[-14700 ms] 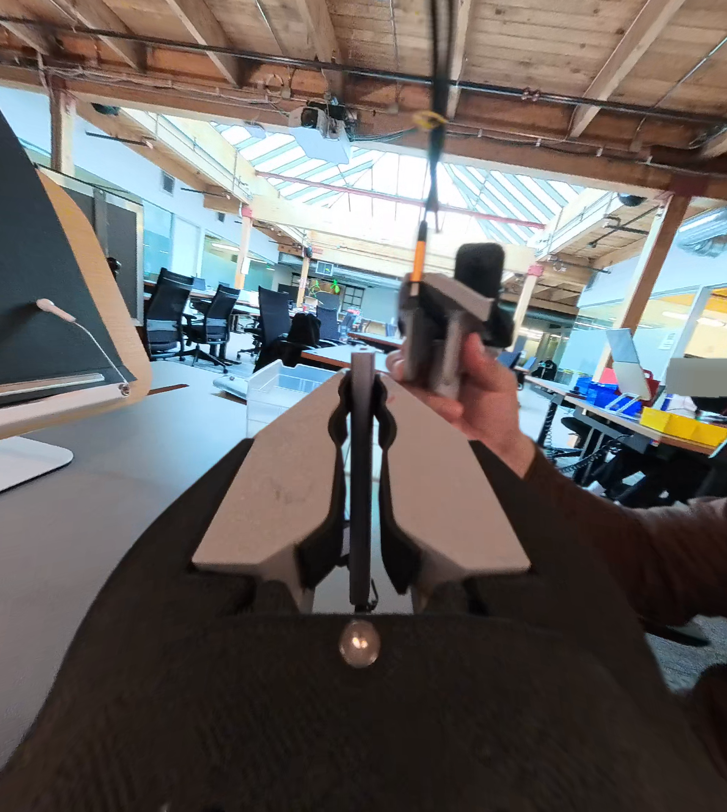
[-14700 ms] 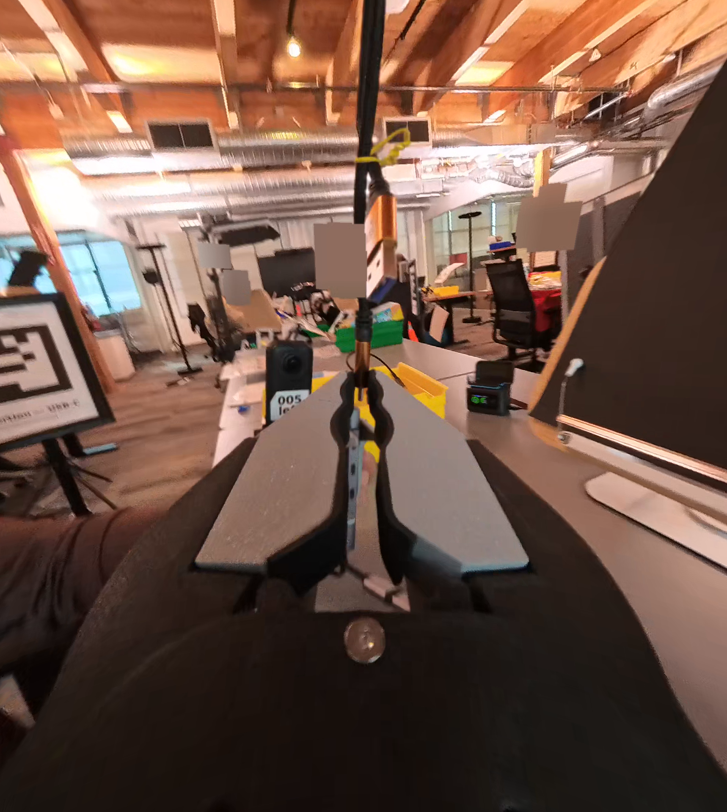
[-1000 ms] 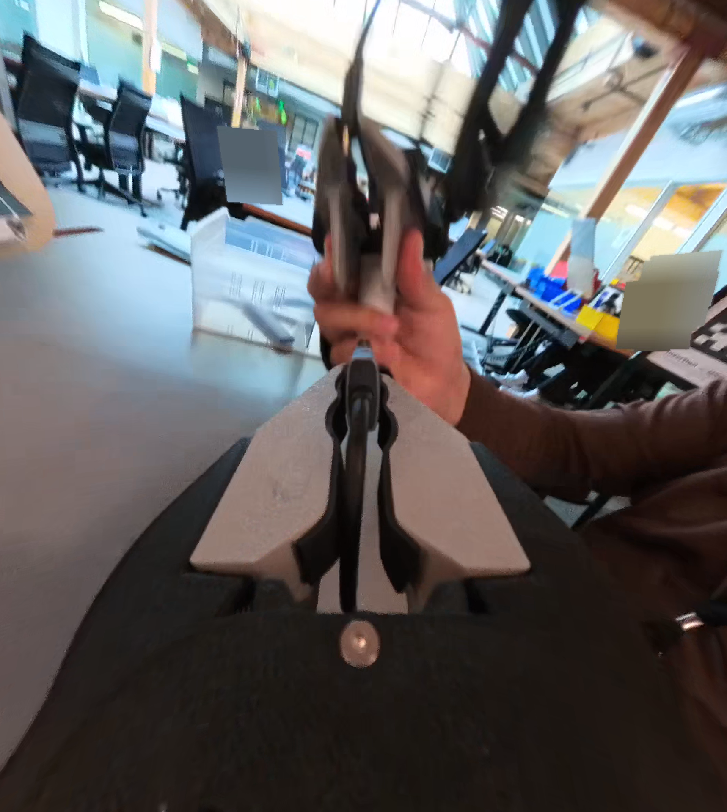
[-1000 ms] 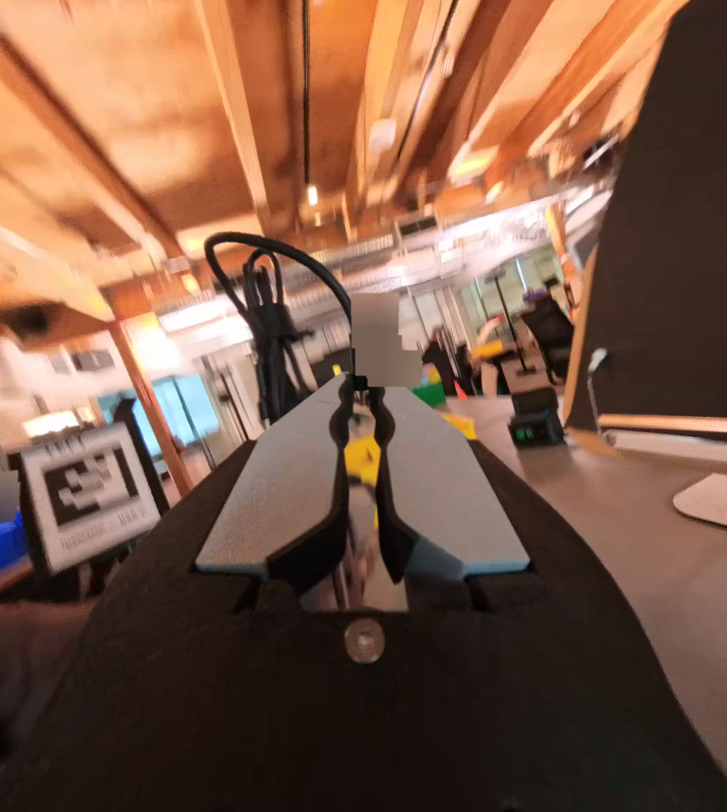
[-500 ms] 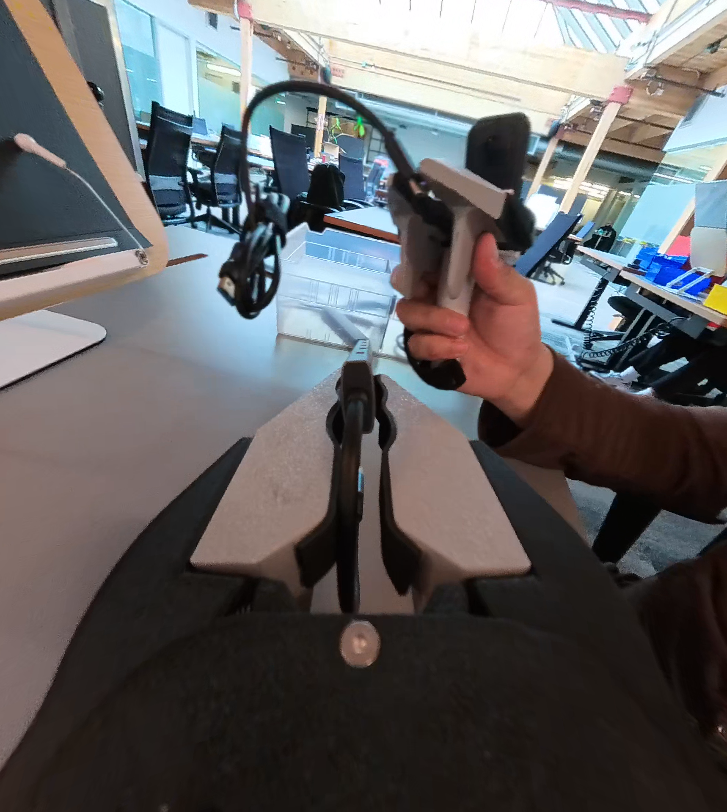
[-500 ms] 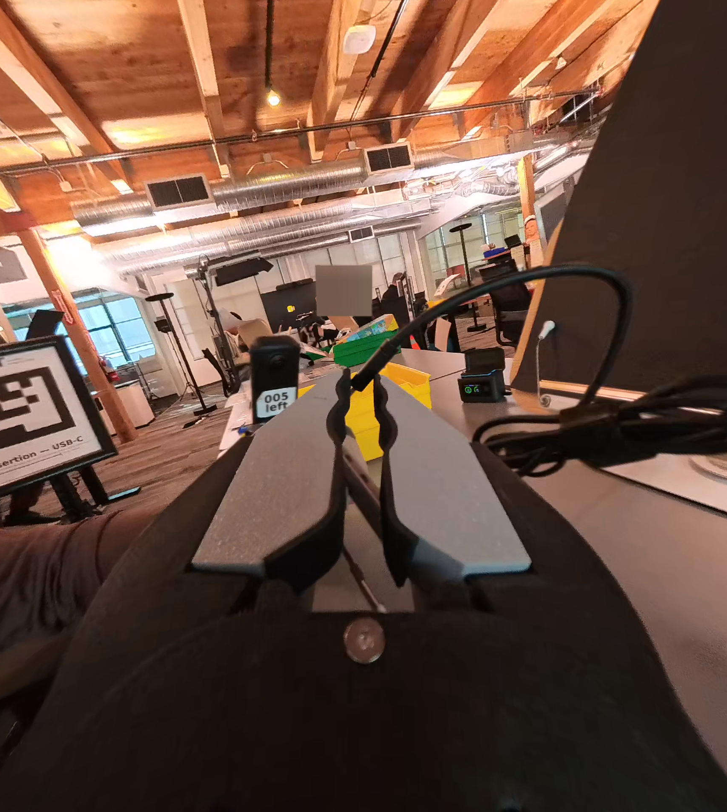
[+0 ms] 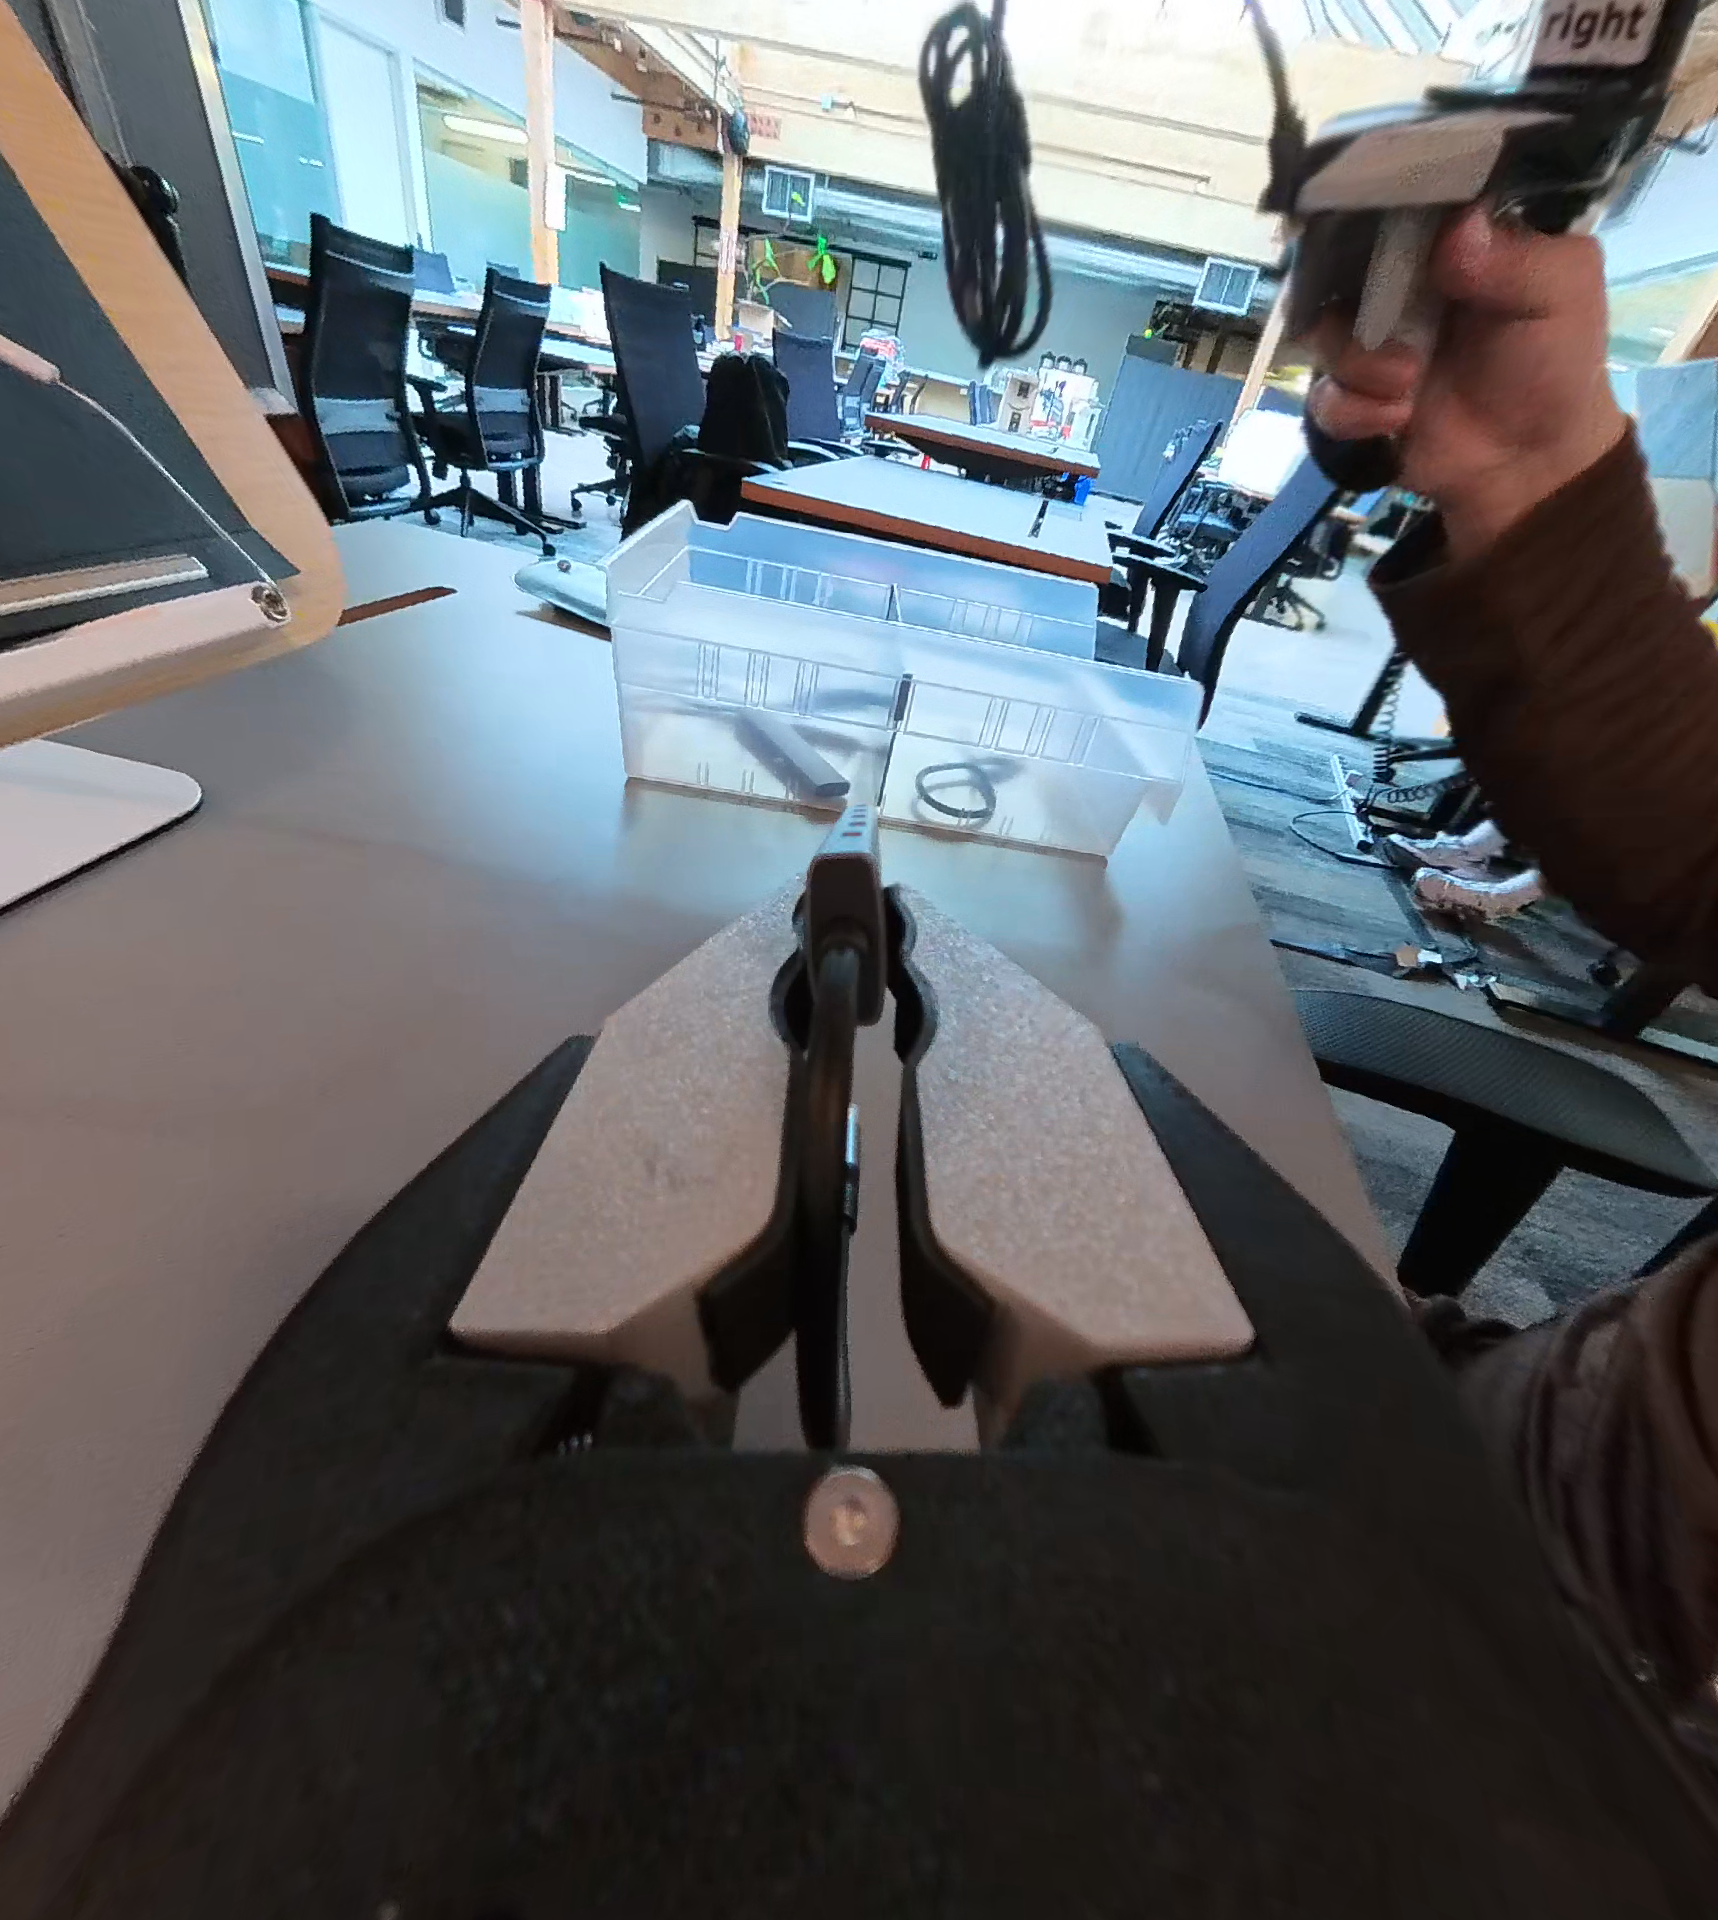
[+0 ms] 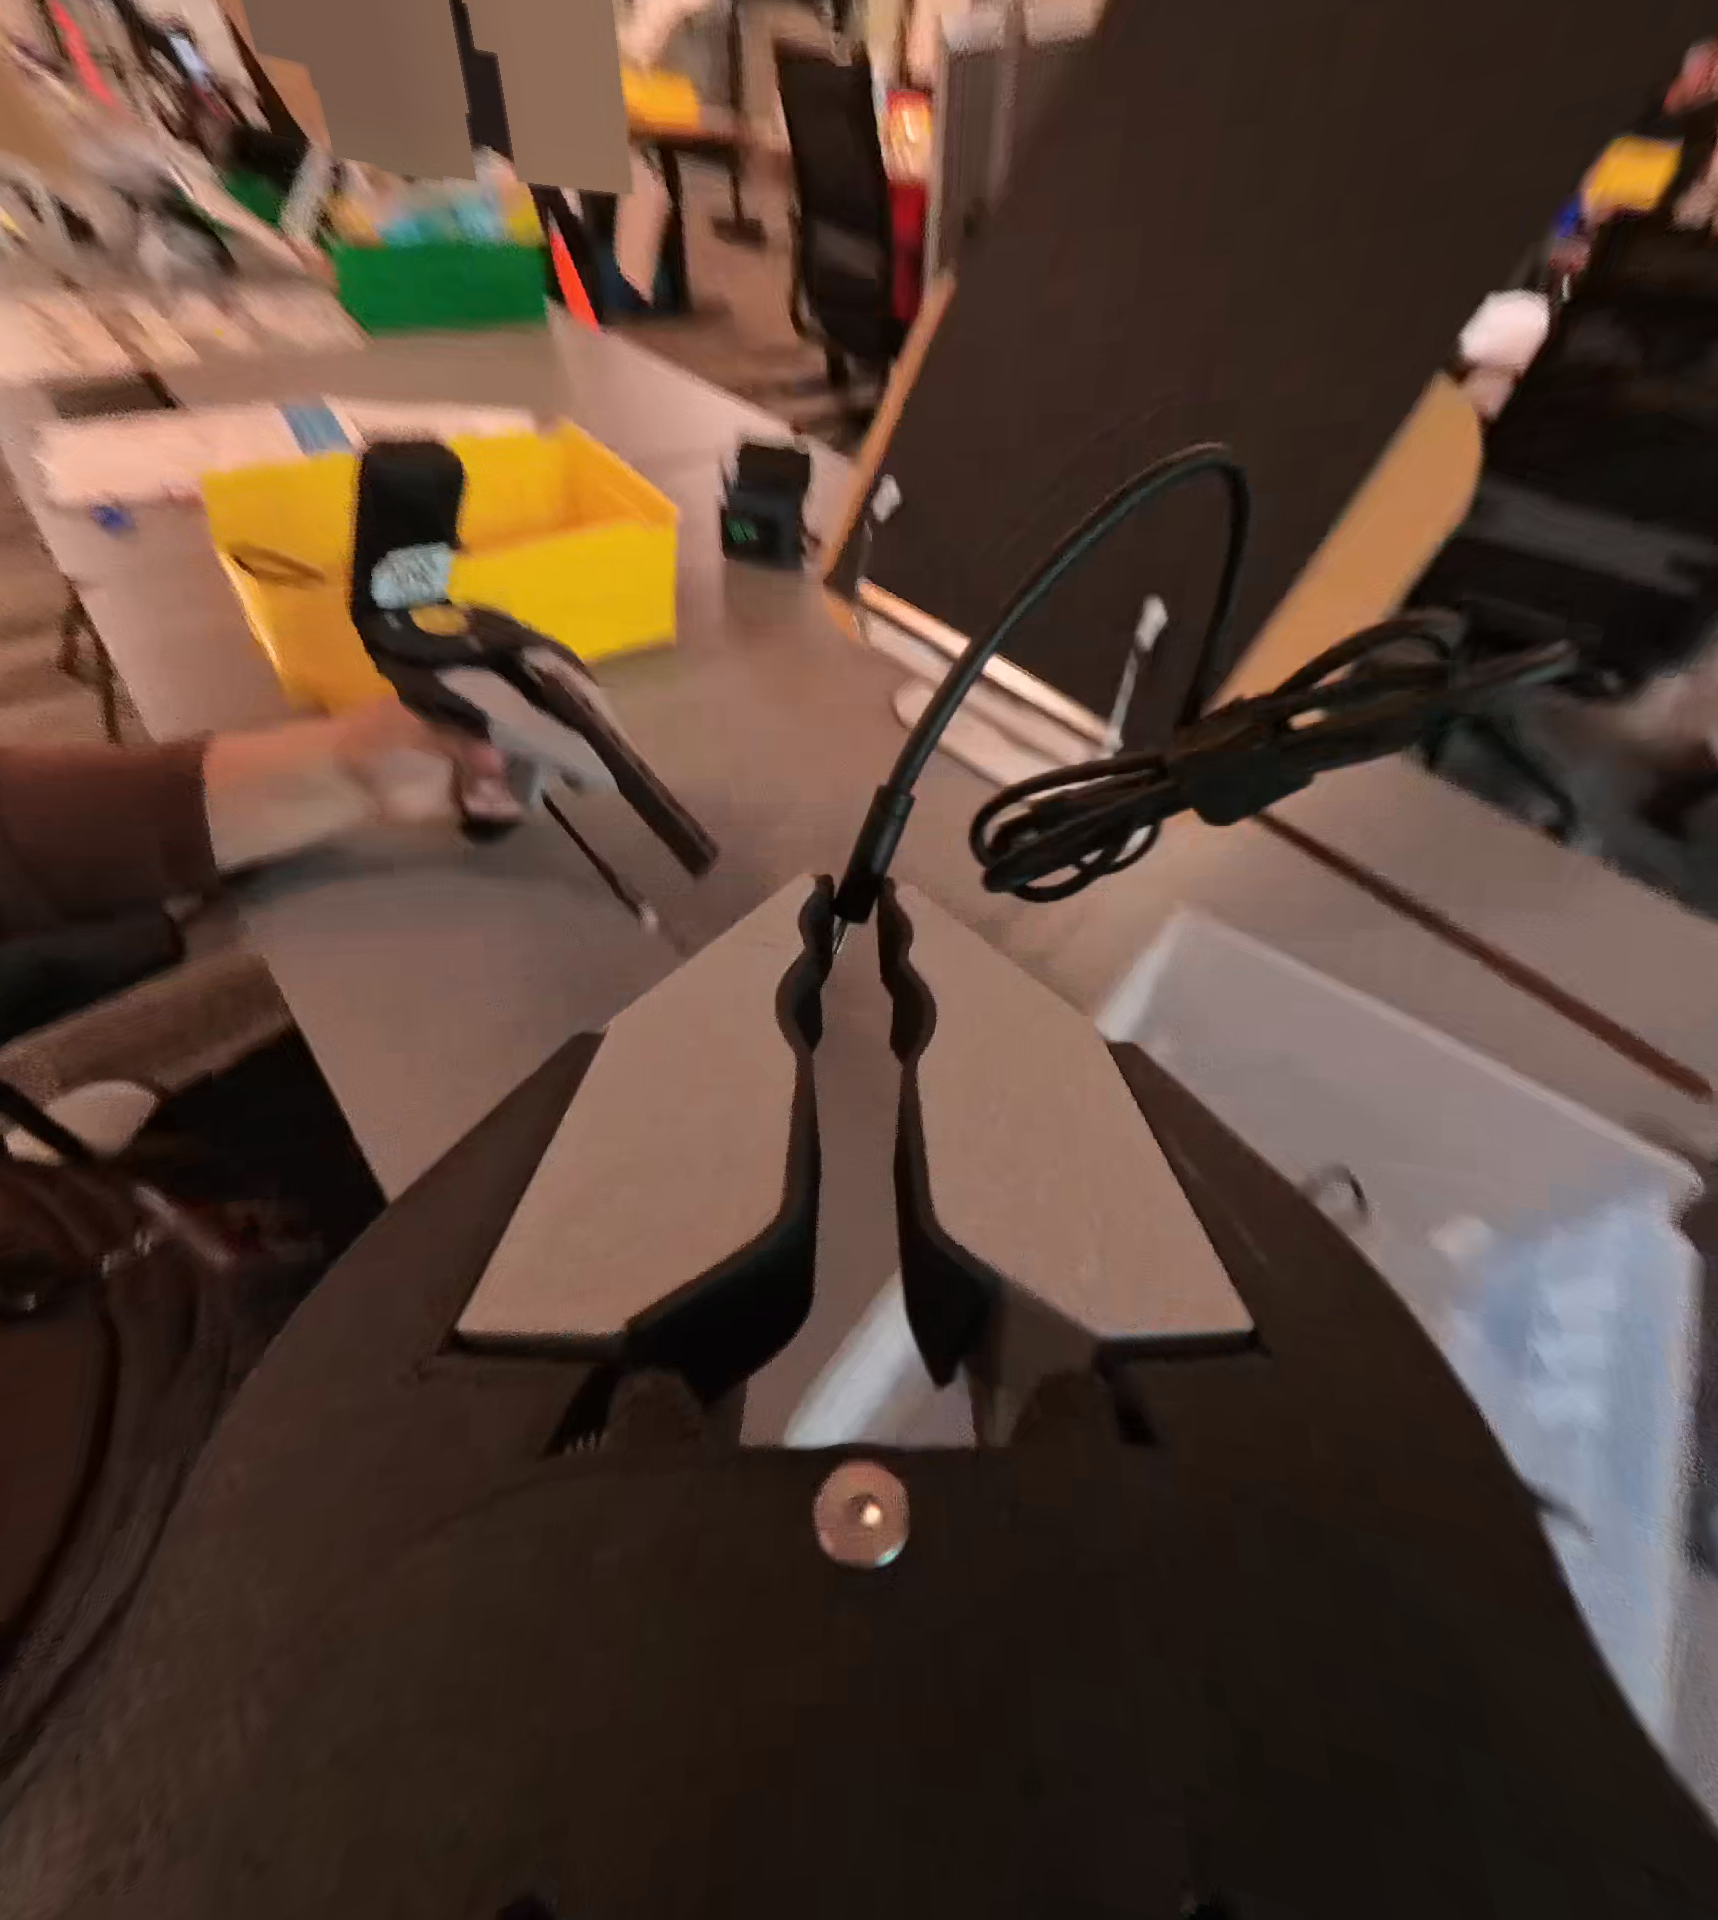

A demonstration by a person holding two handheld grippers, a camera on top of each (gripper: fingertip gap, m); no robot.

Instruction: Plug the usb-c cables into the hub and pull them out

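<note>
My left gripper (image 7: 847, 906) is shut on the thin grey hub (image 7: 852, 857), held edge-on just above the table; the hub's black lead loops back between the fingers. My right gripper (image 8: 850, 906) is shut on the plug end of a black usb-c cable (image 8: 948, 696). The cable arcs up and its tied bundle (image 8: 1198, 774) hangs in the air. In the left wrist view the right gripper (image 7: 1296, 171) is high at the upper right in a hand, with the bundle (image 7: 985, 208) dangling. Plug and hub are apart. The left gripper (image 8: 683, 842) shows blurred in the right wrist view.
A clear plastic bin (image 7: 1042, 717) stands on the grey table (image 7: 315, 935) ahead, holding a grey stick and a small cable ring; it also shows in the right wrist view (image 8: 1354, 1039). A monitor on a white foot (image 7: 55, 416) stands at the left. A yellow bin (image 8: 574, 582) sits behind. Tip to tip, the grippers are about 25 centimetres apart.
The right gripper has risen up and to the right of the hub and tipped down toward the table. The cable bundle has swung with it. The left gripper still holds the hub.
</note>
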